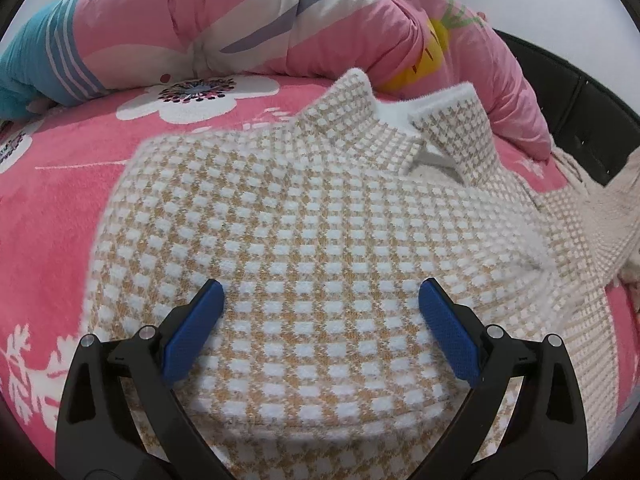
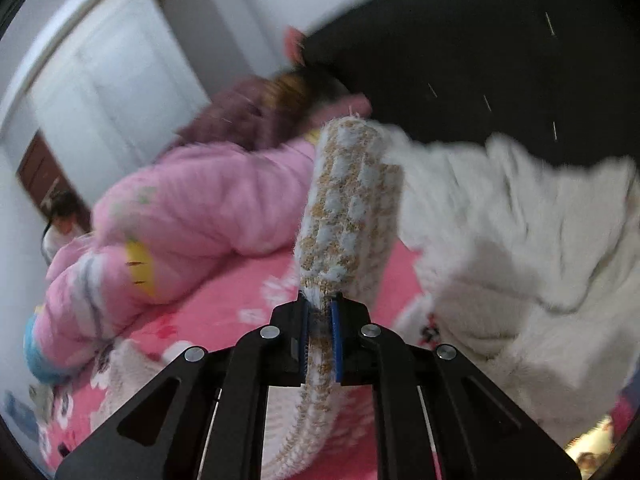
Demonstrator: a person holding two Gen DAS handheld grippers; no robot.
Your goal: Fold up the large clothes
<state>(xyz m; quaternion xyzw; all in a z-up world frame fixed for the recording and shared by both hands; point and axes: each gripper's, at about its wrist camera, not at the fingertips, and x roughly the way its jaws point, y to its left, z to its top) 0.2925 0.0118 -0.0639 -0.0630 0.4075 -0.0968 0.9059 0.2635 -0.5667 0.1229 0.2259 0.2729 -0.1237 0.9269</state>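
- My left gripper (image 1: pixel 320 312) hangs over the checked sweater (image 1: pixel 304 240), its blue pads (image 1: pixel 196 332) spread wide apart and gripping nothing; the tan-and-white knit fills the gap between them.
- The sweater lies spread on the pink floral bedspread (image 1: pixel 60 200), taking up the middle of the bed, its collar (image 1: pixel 400 116) standing up toward the far side, next to the quilt.
- A rumpled pink quilt (image 1: pixel 240 20) is heaped along the far edge of the bed, with a teal striped patch at its left end.
- From the sweater's right side, a sleeve or flap of the same knit runs off toward the right edge of the bed; I cannot tell which part it is.
- My right gripper (image 2: pixel 320 340) is clenched on a fold of that checked knit (image 2: pixel 348 200); the pinched strip stands up past the fingertips and a tail hangs below them.
- The right wrist view is blurred. I make out fluffy white fabric (image 2: pixel 520 260) right of the held strip, and the pink quilt to its left.
- A dark headboard (image 2: pixel 480 60) rises behind.
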